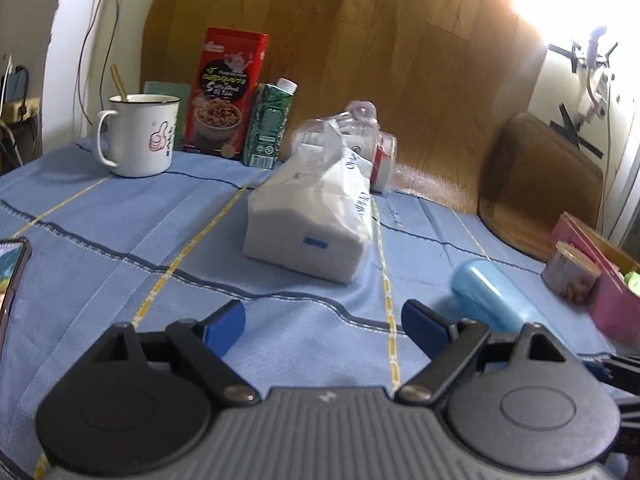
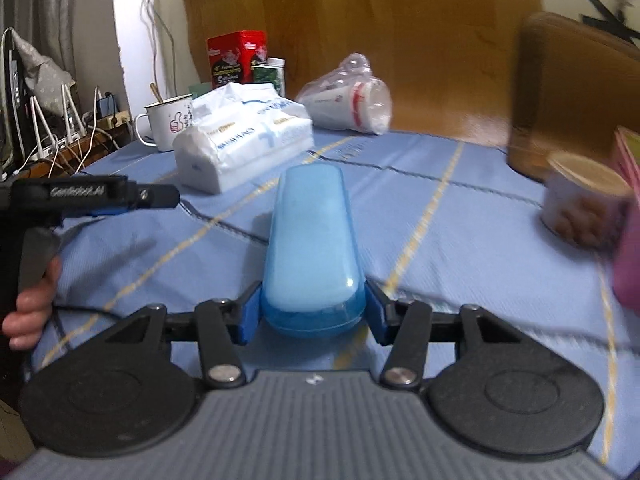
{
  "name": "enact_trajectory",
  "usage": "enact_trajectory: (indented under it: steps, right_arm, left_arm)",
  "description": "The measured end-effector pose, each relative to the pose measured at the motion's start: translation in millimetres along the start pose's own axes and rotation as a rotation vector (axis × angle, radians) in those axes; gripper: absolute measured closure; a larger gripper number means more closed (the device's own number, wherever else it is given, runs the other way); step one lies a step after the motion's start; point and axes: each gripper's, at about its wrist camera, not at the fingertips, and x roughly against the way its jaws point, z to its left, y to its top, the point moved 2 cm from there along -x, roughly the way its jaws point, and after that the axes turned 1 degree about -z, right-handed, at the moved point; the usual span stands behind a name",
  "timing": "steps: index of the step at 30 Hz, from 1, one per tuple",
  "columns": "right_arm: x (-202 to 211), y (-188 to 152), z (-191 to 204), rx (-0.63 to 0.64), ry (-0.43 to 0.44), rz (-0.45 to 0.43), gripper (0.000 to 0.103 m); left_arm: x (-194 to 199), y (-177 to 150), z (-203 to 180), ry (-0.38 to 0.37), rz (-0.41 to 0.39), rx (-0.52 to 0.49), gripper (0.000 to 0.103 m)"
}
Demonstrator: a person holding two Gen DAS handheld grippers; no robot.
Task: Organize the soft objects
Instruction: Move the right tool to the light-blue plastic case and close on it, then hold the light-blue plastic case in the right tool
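A white soft tissue pack (image 1: 310, 216) lies on the blue tablecloth (image 1: 120, 240), ahead of my left gripper (image 1: 324, 326), which is open and empty above the cloth. The pack also shows in the right wrist view (image 2: 244, 144). My right gripper (image 2: 312, 312) is shut on a light blue plastic cup (image 2: 310, 248), held on its side with its base between the blue pads. The cup also shows in the left wrist view (image 1: 492, 300). A clear plastic bag with paper cups (image 2: 352, 98) lies behind the tissue pack.
A white enamel mug (image 1: 138, 134) with a spoon, a red cereal box (image 1: 226, 92) and a green carton (image 1: 270, 124) stand at the back left. A small can (image 2: 584, 204) and a pink box (image 1: 600, 280) sit at the right. A phone (image 1: 12, 272) lies at the left edge. A wooden chair (image 1: 540, 184) stands behind.
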Motion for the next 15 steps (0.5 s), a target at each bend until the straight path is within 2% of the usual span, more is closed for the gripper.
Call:
enact_trajectory:
  steps: [6, 11, 15]
  right_arm:
    - [5, -5, -5, -0.027, -0.016, -0.020, 0.047]
    - [5, -8, -2, -0.005, -0.020, -0.023, 0.047]
    - [5, -8, -3, -0.010, -0.016, -0.027, 0.047]
  left_arm:
    - [-7, 0, -9, -0.085, 0.046, 0.075, 0.013]
    - [-11, -2, -27, -0.136, 0.067, 0.069, 0.013]
    - [-15, -4, -36, -0.159, 0.081, 0.066, 0.008]
